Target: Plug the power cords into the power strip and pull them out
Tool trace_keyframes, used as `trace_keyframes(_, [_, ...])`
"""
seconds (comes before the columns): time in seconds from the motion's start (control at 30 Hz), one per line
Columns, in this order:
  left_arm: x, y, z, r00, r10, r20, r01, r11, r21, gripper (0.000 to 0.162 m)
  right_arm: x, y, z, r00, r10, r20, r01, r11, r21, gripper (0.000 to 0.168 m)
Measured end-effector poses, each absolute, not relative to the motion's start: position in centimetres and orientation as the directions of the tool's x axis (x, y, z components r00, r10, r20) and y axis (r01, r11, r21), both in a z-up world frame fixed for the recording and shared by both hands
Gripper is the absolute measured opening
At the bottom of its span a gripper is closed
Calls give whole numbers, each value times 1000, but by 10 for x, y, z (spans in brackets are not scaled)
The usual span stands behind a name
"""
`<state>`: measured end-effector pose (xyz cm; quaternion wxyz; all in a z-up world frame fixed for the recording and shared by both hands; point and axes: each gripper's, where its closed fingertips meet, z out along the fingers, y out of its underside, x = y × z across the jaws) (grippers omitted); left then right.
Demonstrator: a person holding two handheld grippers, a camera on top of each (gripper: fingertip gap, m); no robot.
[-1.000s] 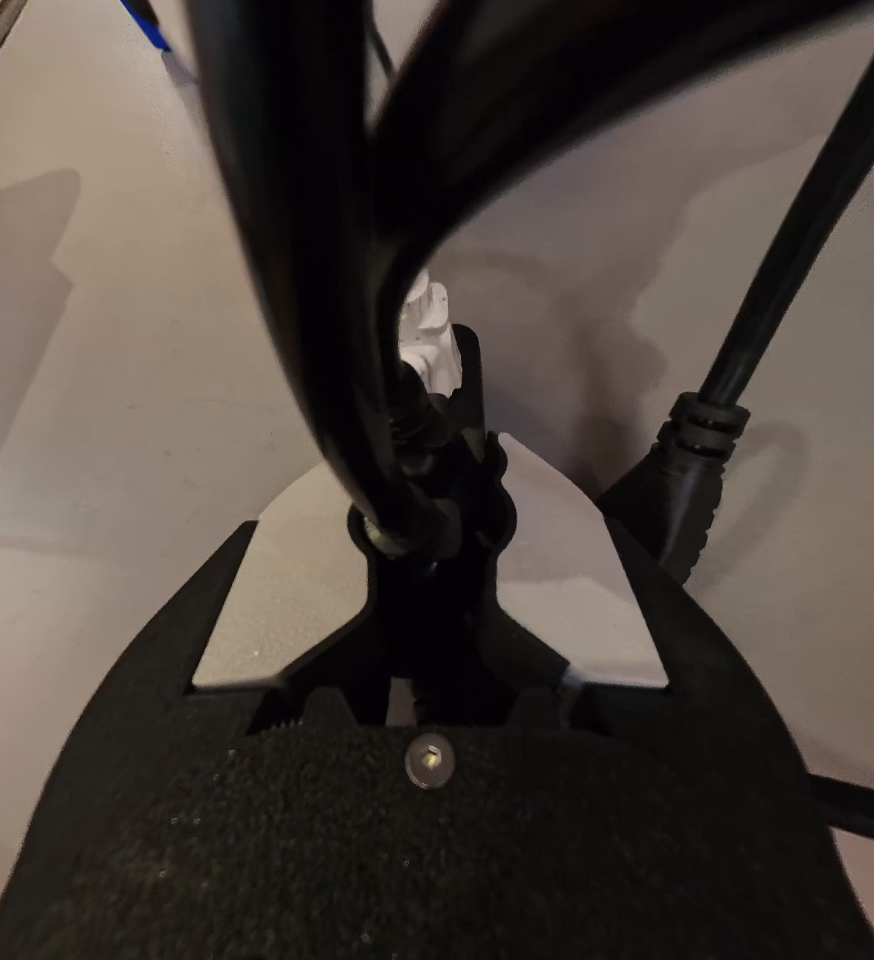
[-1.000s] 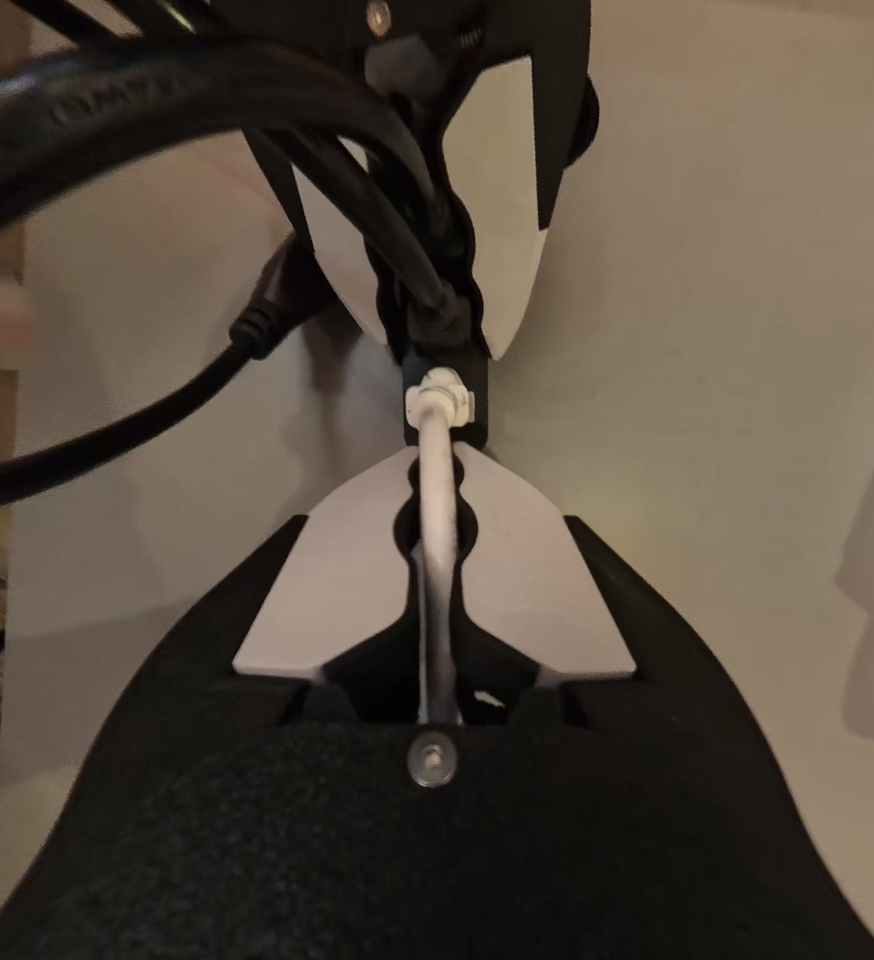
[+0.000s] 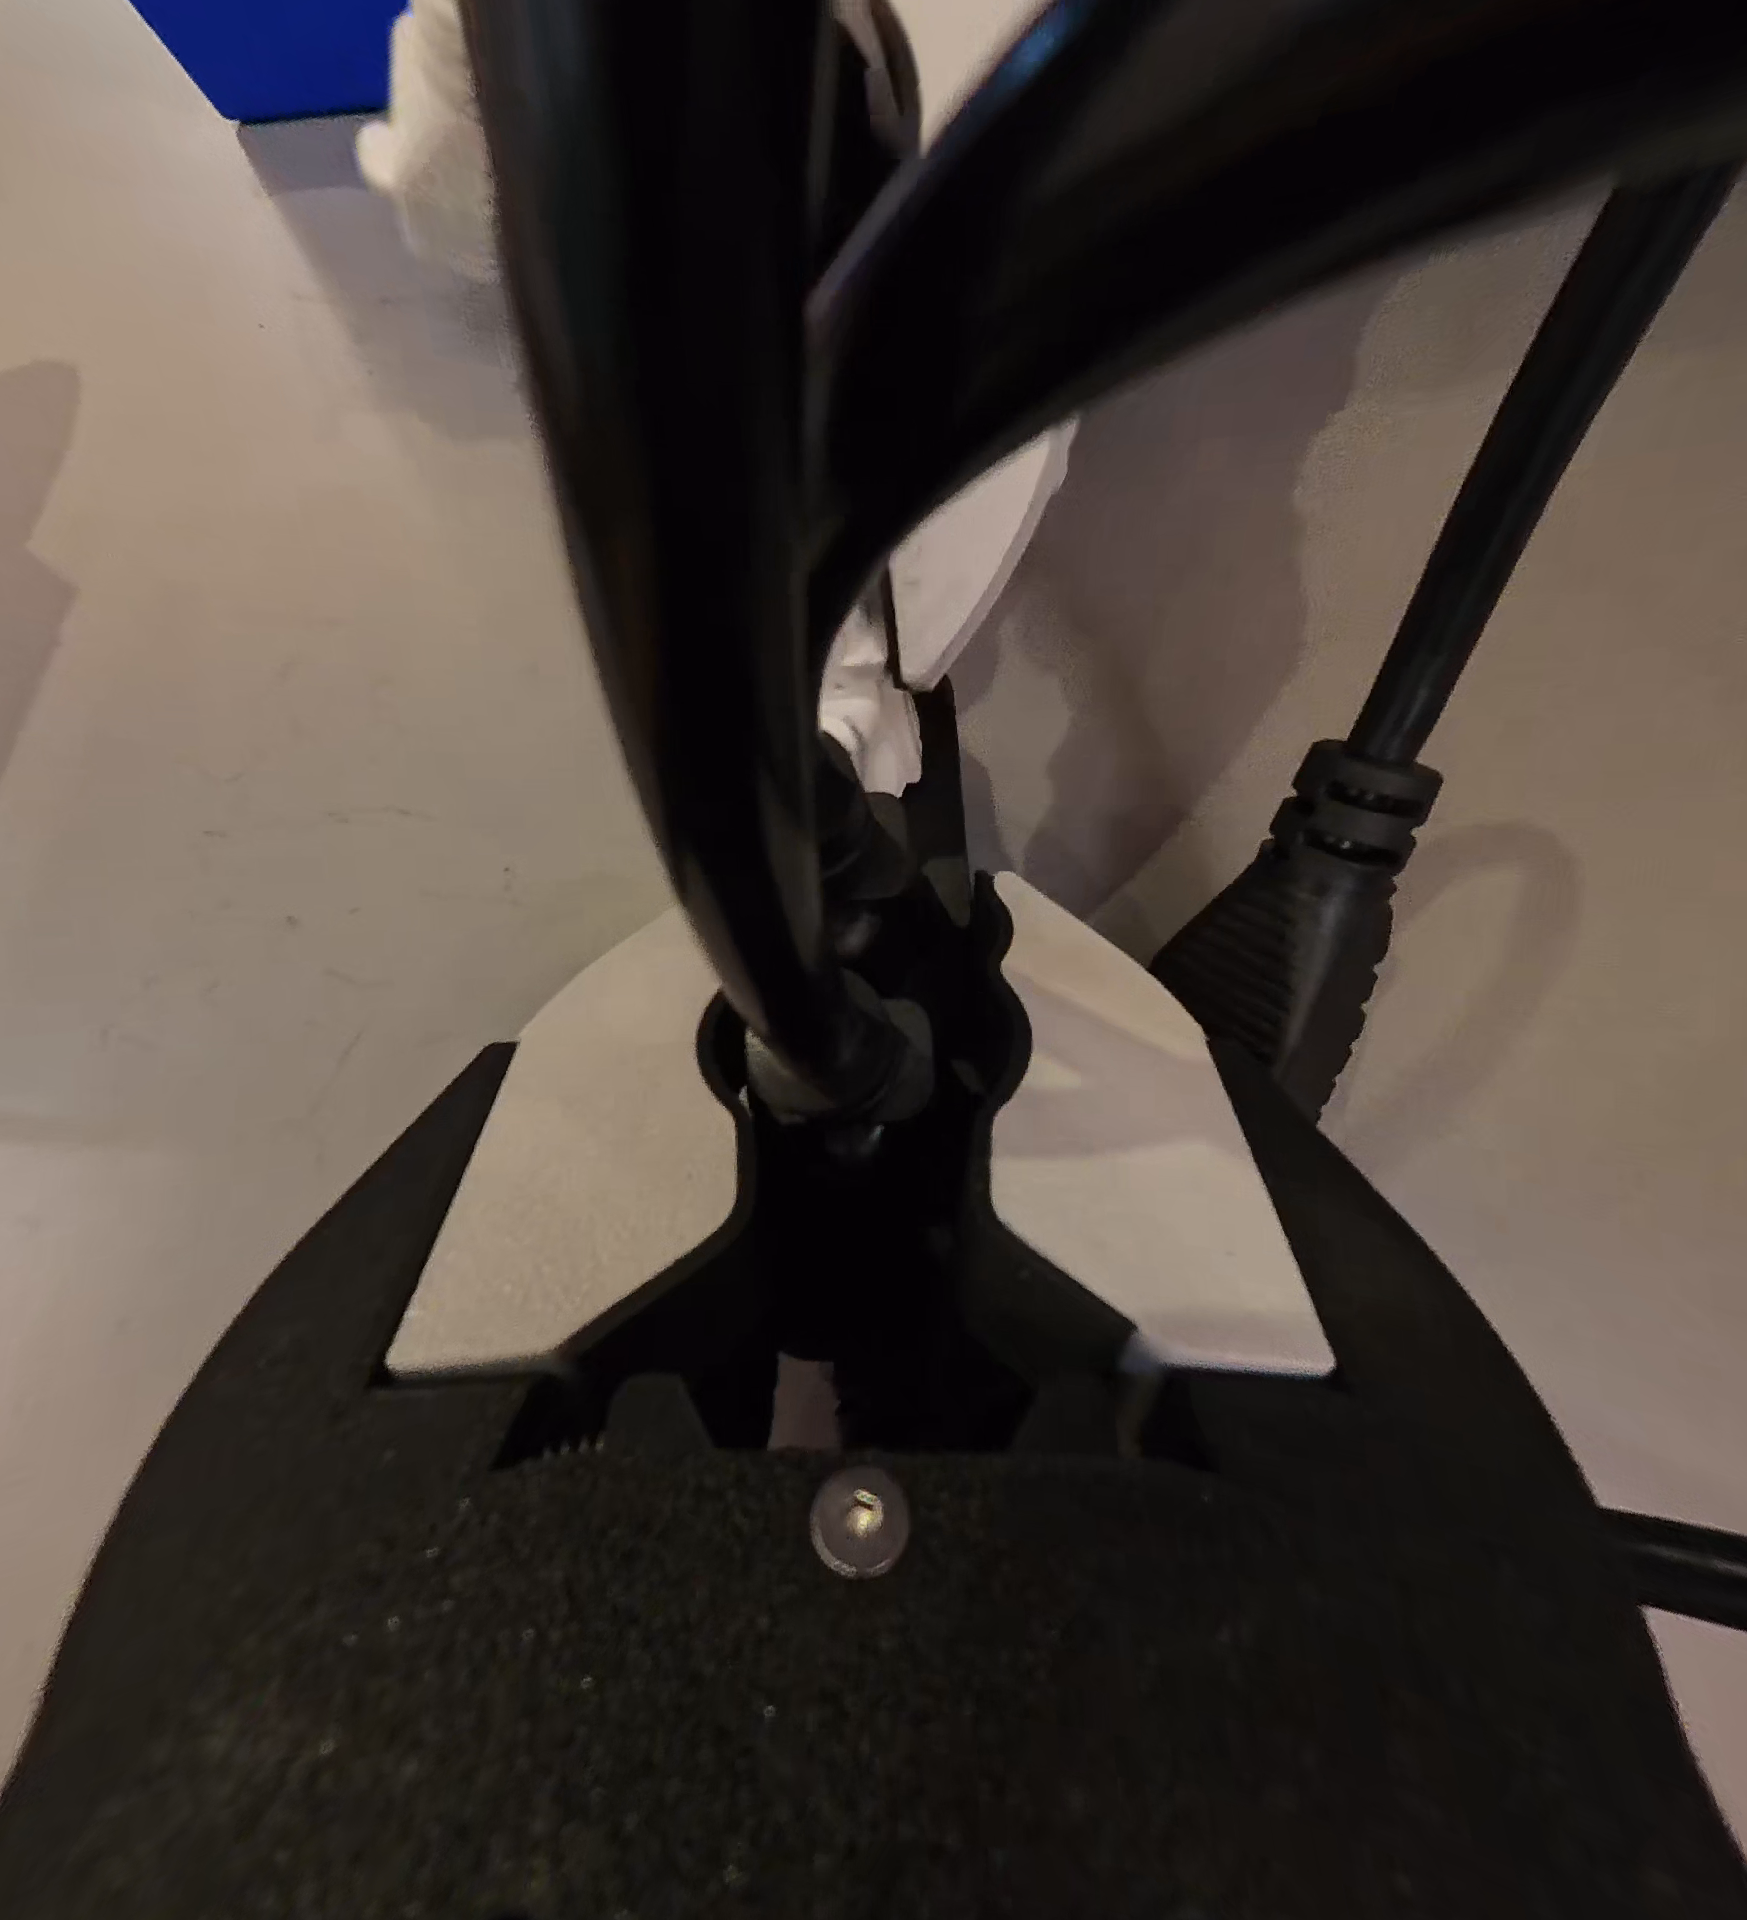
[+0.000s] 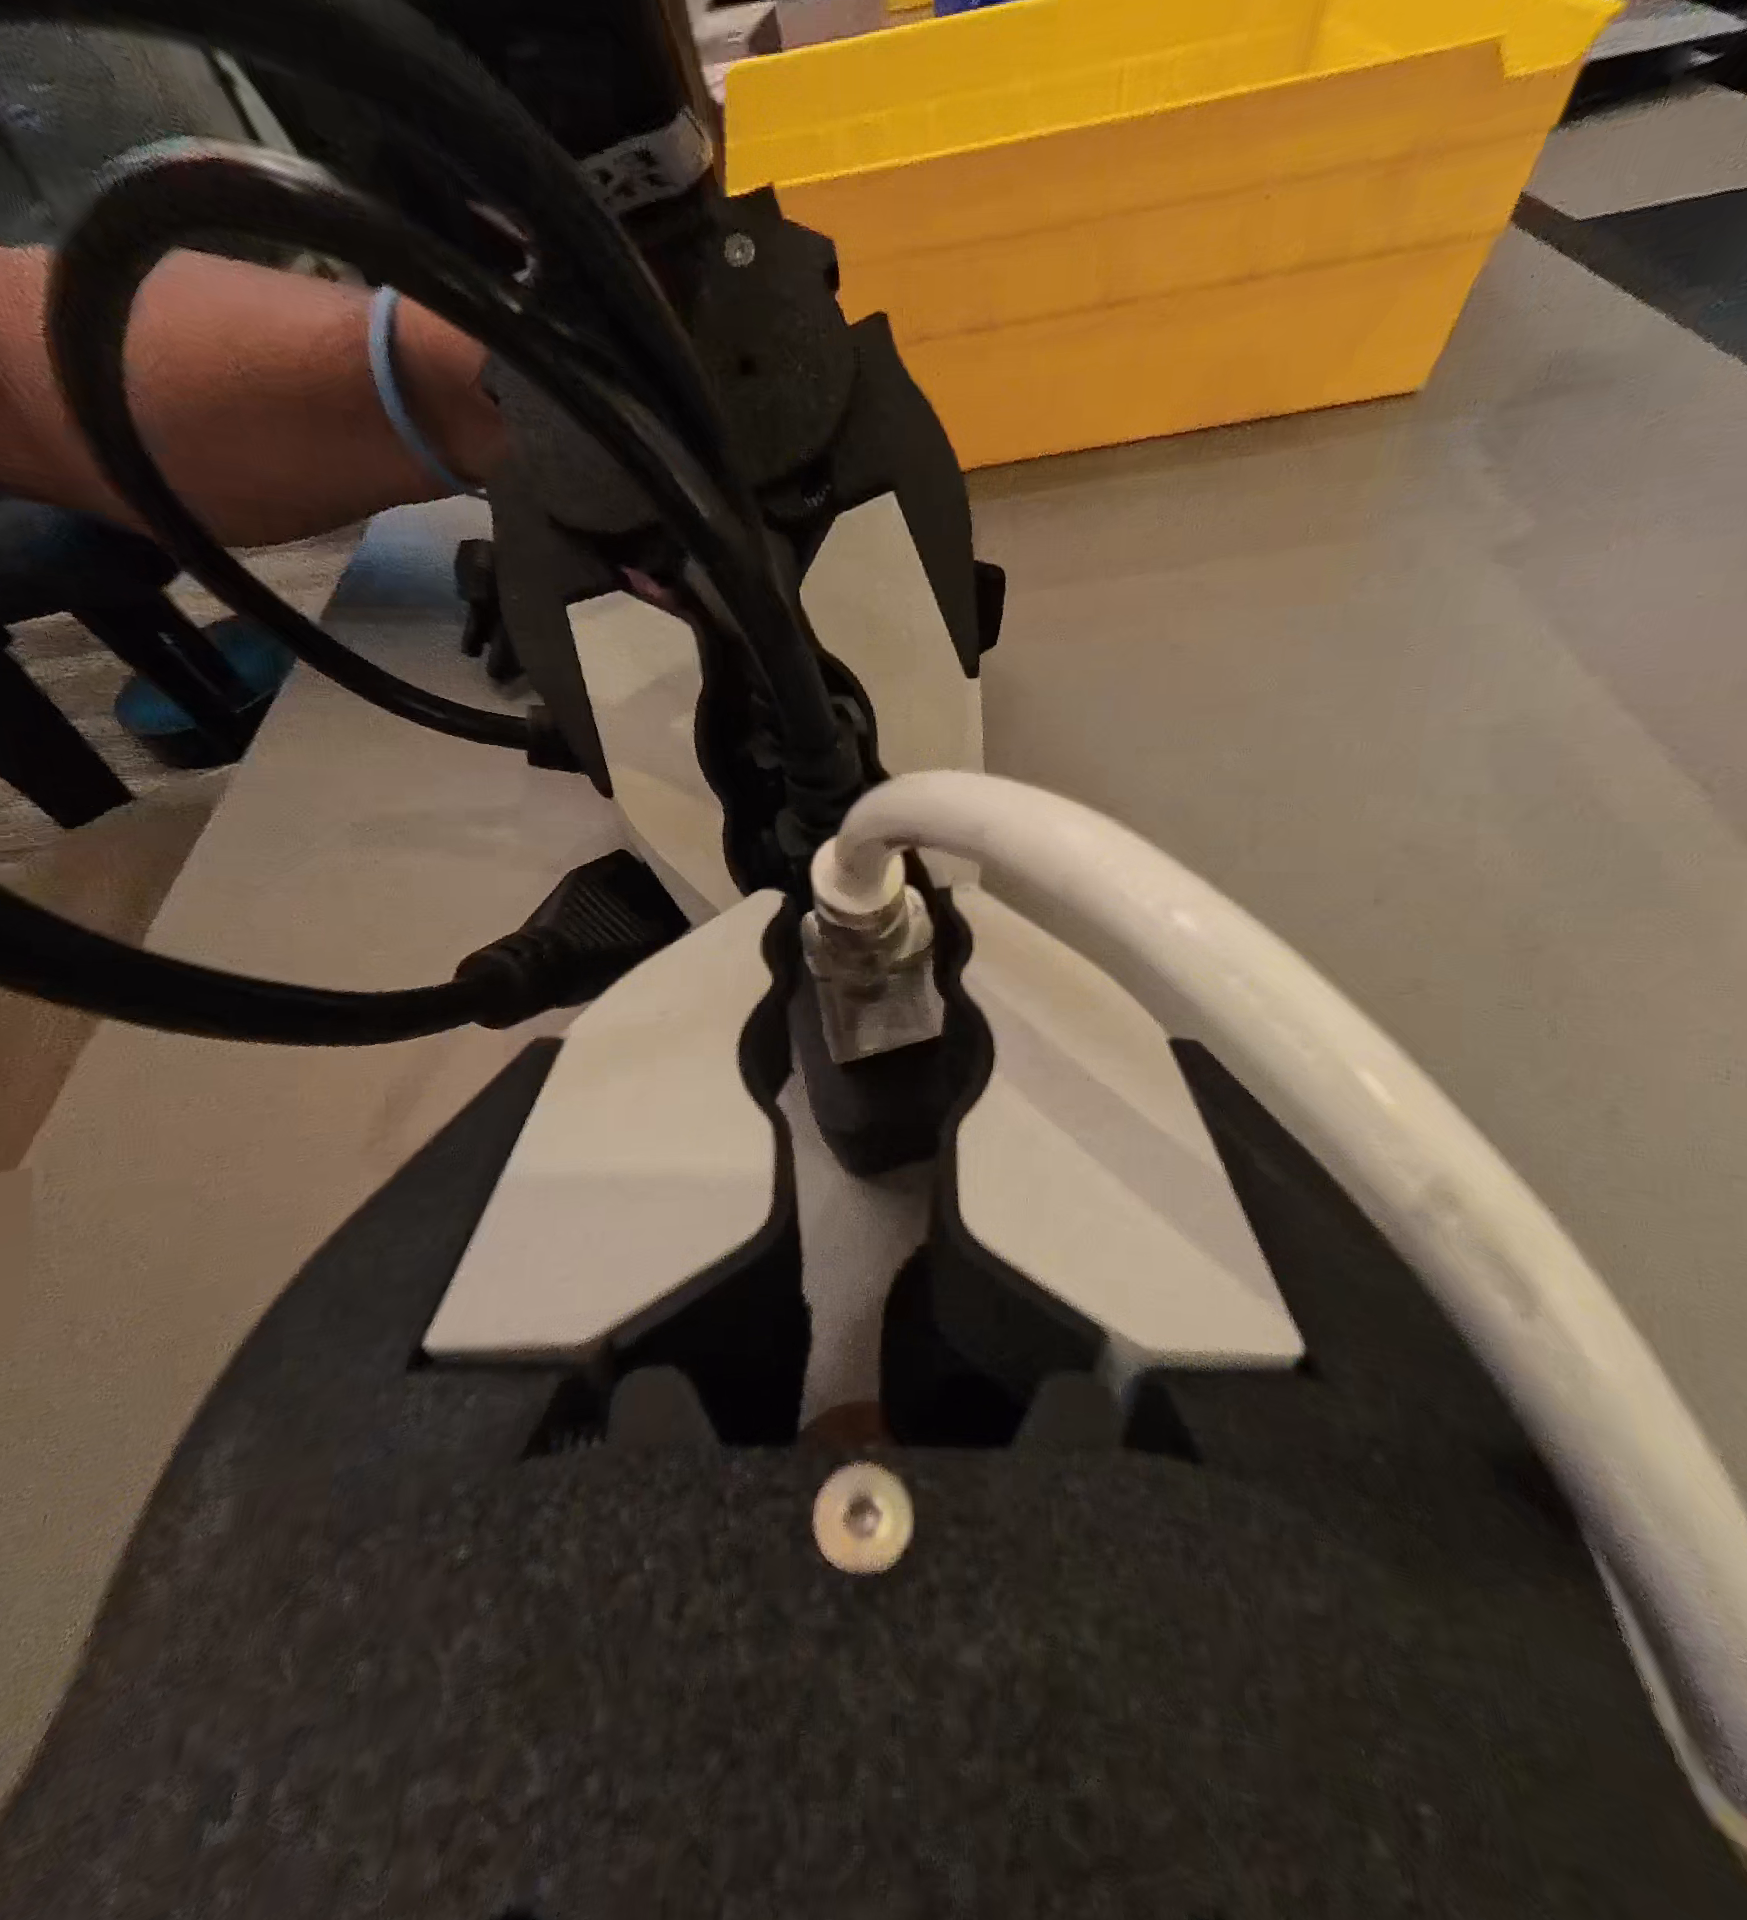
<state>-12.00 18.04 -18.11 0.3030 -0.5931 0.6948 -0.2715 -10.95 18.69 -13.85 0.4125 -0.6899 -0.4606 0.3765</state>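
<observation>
Cords crowd both views: the left gripper [image 3: 864, 1039] is clenched on a bundle of black power cords [image 3: 682, 582], whose loops rise past the lens. The right gripper [image 4: 864, 997] stands parted around the power strip [image 4: 874, 1117], seemingly without gripping it, and a white cable [image 4: 1212, 997] arches off to the right. 1 loose black plug [image 4: 578, 935] lies on the grey table [image 4: 1368, 727], near a yellow bin [image 4: 1160, 239].

No writing, label, brand, number or sign is legible anywhere, neither on the cords nor beyond them.
</observation>
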Motion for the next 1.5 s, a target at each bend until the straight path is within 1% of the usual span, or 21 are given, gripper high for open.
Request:
trace_keyframes(0.07, [-120,180,-181,-113,-988,-108,-661,156,-734,41,-110,184,-140,241,960,-144,344,-223,-912,24])
trace_keyframes(0.2, [-120,180,-181,-111,-988,-112,-660,157,-735,41,-102,183,-153,195,980,-38,464,-126,-877,22])
trace_keyframes(0.3, [-120,181,-181,-105,-988,-116,-661,156,-734,41,-106,186,-160,186,982,11,516,-88,-852,24])
trace_keyframes(0.4, [-120,184,-181,-87,-990,-111,-663,141,-735,41,-109,189,-157,211,977,-46,485,-145,-862,24])
trace_keyframes(0.47, [-120,184,-182,-82,-988,-133,-668,153,-728,41,-110,189,-156,211,977,-29,482,-130,-866,23])
trace_keyframes(0.57, [-119,185,-181,-65,-986,-150,-666,155,-730,41,-111,190,-151,211,976,-60,447,-151,-882,21])
trace_keyframes(0.93, [-118,186,-176,-42,-993,-111,-631,113,-768,44,-116,193,-136,214,967,-138,335,-205,-920,20])
trace_keyframes(1.07, [-119,191,-182,-32,-988,-152,-678,134,-723,42,-115,196,-146,247,965,-89,405,-186,-895,21])
trace_keyframes(1.2, [-118,189,-183,-57,-987,-149,-675,148,-723,42,-114,194,-149,299,954,-30,454,-170,-874,22])
trace_keyframes(1.5, [-118,191,-183,-38,-990,-137,-675,127,-727,42,-108,196,-149,310,947,-81,420,-213,-882,23])
